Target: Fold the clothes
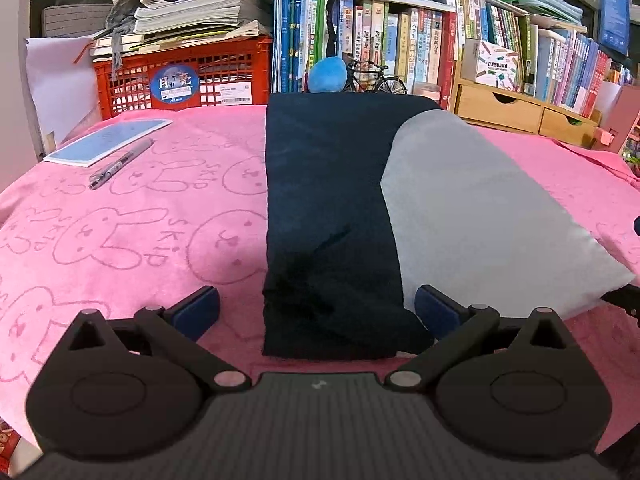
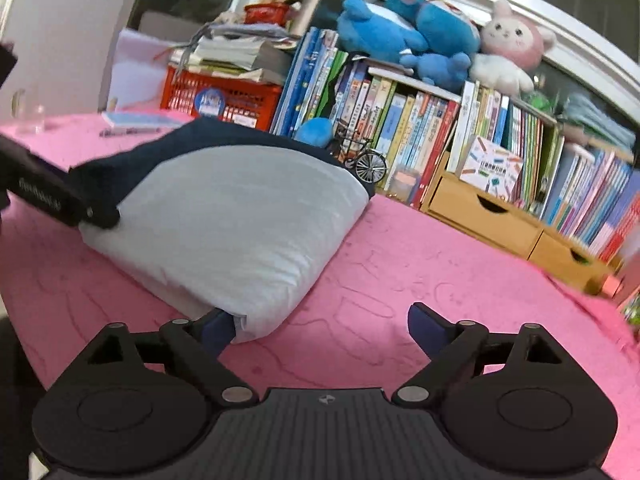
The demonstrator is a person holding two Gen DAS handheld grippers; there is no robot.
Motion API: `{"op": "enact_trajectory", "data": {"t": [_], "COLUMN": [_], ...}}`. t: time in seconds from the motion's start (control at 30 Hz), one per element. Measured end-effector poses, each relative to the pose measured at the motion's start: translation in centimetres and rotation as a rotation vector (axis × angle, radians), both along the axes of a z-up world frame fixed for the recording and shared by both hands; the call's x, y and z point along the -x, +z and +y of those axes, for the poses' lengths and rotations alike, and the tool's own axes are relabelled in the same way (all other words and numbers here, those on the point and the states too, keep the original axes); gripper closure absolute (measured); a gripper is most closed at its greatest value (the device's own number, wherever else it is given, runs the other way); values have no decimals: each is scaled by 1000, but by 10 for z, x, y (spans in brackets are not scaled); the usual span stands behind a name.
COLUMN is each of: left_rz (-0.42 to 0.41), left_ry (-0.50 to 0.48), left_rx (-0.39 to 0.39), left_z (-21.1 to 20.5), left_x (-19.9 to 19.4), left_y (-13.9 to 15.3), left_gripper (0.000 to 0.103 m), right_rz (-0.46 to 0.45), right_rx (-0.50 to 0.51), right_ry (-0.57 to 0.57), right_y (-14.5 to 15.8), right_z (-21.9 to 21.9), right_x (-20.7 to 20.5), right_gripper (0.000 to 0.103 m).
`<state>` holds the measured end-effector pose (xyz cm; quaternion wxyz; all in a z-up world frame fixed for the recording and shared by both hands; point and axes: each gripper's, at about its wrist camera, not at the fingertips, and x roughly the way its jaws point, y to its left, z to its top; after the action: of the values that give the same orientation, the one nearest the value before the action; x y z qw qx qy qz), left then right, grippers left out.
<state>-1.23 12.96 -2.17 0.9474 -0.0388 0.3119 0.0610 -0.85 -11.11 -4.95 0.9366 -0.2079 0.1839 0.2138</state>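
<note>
My left claw (image 1: 316,312) gapes around the near end of the folded navy-and-grey garment (image 1: 340,220) on the pink counter (image 1: 120,220) — right claw (image 2: 316,328) also wide apart, gripping nothing, at the garment's right corner.

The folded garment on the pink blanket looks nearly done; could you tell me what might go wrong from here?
1. The right gripper has its left finger against the grey fold's corner; pulling away could drag it open.
2. The left gripper straddles the navy edge with open jaws and could snag it.
</note>
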Motion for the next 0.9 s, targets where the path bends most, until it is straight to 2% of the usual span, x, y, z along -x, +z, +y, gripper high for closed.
{"op": "enact_trajectory", "data": {"t": [0.17,0.2,0.3,0.33,0.37,0.4,0.47,0.53,0.63,0.73,0.83,0.9], "left_rz": [-16,-19,-26,-31,-35,-39,-43,-45,-42,-41,-42,-44], "left_ry": [-18,-19,-20,-19,-16,-12,-5,-2,-5,-6,-8,-8], "left_rx": [5,4,0,-4,-5,-6,-7,-8,-8,-8,-8,-8], "left_z": [3,3,4,3,3,2,2,1,2,3,3,3], "left_x": [1,1,2,2,3,3,3,3,3,2,3,3], "left_y": [-1,-2,-3,-3,-4,-4,-4,-4,-4,-3,-4,-4], "left_gripper": [0,0,0,0,0,0,0,0,0,0,0,0], "right_rz": [9,-1,-111,-52,1,30,16,-20,-36,-12,20,93], "right_rx": [36,48,198,134,69,7,-74,-102,-160,-207,-186,-155], "right_ry": [-21,-64,-346,-334,-318,-286,-210,-164,-82,-18,3,2], "right_y": [-8,-9,-19,-14,-8,-2,8,15,24,28,21,8], "right_z": [-17,-23,-45,-61,-75,-83,-87,-77,-55,-26,2,17], "right_x": [-7,-9,-23,-25,-27,-23,-10,-3,-3,-16,-32,-43], "right_gripper": [4,4,6,11,22,23,19,11,10,10,10,11]}}
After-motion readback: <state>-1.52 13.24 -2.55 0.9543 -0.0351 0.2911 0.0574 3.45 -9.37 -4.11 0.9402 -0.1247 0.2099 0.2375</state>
